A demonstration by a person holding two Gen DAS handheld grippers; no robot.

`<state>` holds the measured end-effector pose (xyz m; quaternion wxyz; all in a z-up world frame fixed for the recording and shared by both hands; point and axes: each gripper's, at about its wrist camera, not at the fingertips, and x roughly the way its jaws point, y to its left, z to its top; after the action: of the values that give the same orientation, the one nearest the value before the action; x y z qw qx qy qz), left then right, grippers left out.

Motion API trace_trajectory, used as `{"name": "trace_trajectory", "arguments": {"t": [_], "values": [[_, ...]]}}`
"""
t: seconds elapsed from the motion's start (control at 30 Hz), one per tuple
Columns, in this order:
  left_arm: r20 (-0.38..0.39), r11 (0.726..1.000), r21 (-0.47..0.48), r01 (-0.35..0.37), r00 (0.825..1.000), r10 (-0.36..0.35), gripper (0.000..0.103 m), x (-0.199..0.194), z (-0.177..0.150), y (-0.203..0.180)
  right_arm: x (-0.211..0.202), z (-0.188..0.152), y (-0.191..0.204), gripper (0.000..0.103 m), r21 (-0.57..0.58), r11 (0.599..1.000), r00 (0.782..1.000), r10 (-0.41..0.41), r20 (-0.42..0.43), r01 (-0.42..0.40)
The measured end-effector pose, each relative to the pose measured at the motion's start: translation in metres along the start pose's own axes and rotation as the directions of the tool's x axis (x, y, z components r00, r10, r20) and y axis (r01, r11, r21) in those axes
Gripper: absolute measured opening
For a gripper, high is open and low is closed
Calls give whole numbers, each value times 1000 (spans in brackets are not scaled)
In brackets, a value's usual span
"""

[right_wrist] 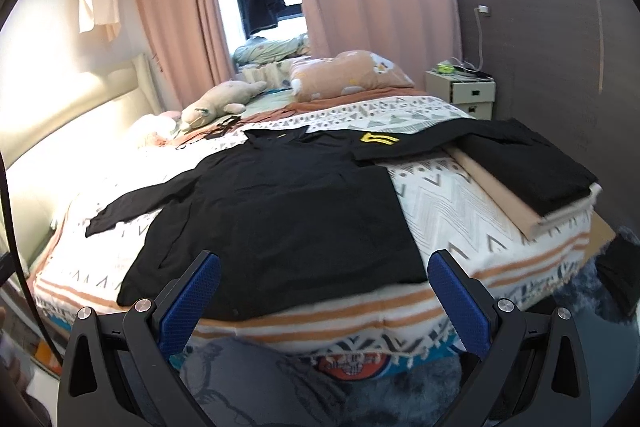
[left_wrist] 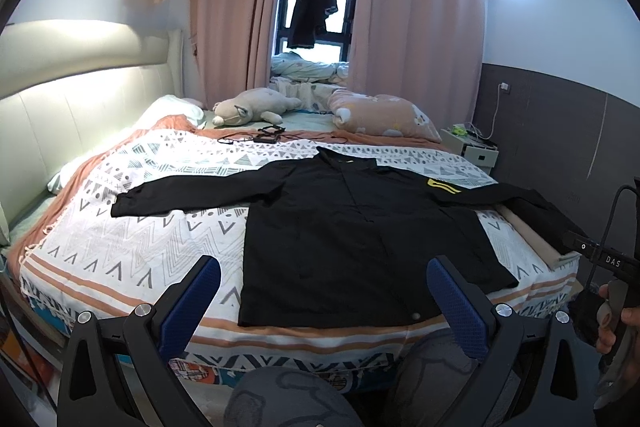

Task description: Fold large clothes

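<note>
Lying flat and unfolded on the bed [left_wrist: 120, 239]: black jacket [left_wrist: 344, 239], sleeves spread. Folding judged not begun. Left gripper [left_wrist: 324, 303] and right gripper [right_wrist: 324, 303] hovered short, jaws wide, empty.

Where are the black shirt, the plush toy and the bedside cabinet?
black shirt [left_wrist: 344, 239]: left wrist view, middle of its front panel.
plush toy [left_wrist: 252, 105]: left wrist view, on its body.
bedside cabinet [right_wrist: 466, 93]: right wrist view, on its front face.
</note>
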<state>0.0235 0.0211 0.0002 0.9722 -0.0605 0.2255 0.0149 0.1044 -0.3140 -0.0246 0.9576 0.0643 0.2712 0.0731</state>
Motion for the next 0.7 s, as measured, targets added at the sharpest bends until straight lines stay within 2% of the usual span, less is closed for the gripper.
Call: {"name": "trace_trajectory", "arguments": {"t": [0.27, 0.47, 0.7], "values": [[15, 997, -44, -59, 998, 59, 103, 28, 24, 26, 50, 37, 36, 103, -36, 996, 997, 76, -2, -76], [31, 986, -95, -134, 990, 138, 103, 53, 42, 56, 94, 68, 70, 103, -79, 991, 994, 112, -1, -112], [4, 971, -141, -192, 981, 194, 103, 83, 58, 95, 139, 97, 111, 103, -104, 985, 991, 136, 0, -135]]}}
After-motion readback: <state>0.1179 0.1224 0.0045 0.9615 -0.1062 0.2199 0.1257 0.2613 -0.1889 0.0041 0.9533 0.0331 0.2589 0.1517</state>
